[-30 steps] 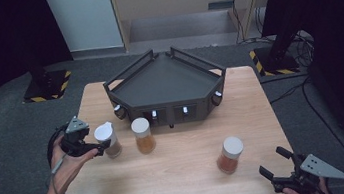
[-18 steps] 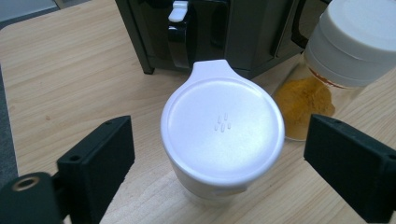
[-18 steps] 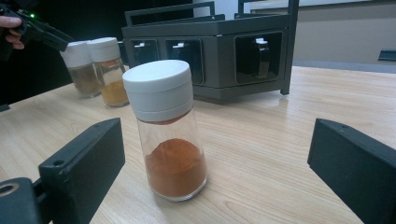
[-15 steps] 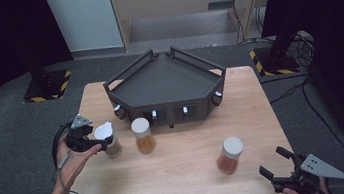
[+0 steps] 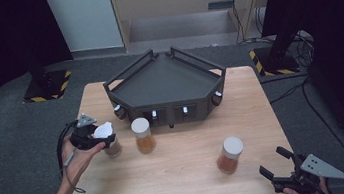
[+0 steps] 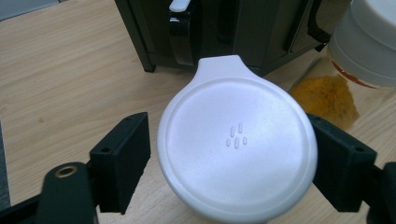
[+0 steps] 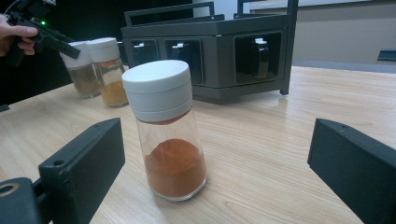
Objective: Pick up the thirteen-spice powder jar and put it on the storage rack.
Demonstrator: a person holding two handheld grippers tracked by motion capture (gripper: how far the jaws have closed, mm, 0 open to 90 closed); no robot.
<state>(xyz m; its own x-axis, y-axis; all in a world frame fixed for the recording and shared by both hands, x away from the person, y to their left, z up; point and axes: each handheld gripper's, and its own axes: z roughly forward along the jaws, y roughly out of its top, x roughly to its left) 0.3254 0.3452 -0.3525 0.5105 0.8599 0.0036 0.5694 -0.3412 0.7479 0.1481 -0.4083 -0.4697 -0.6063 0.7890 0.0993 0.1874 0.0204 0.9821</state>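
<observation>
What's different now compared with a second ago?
The left claw has slid in over the left spice jar's white lid, its jaws closing around it, though a gap shows on one side. The right claw, the other two jars and the dark rack stayed put.

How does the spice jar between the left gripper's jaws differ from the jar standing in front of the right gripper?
The left jar holds brownish powder; the right jar holds reddish-orange. The left jar stands close beside another jar; the right jar stands alone. The left gripper has been closing around the left jar's cap. Both have white caps.
</observation>
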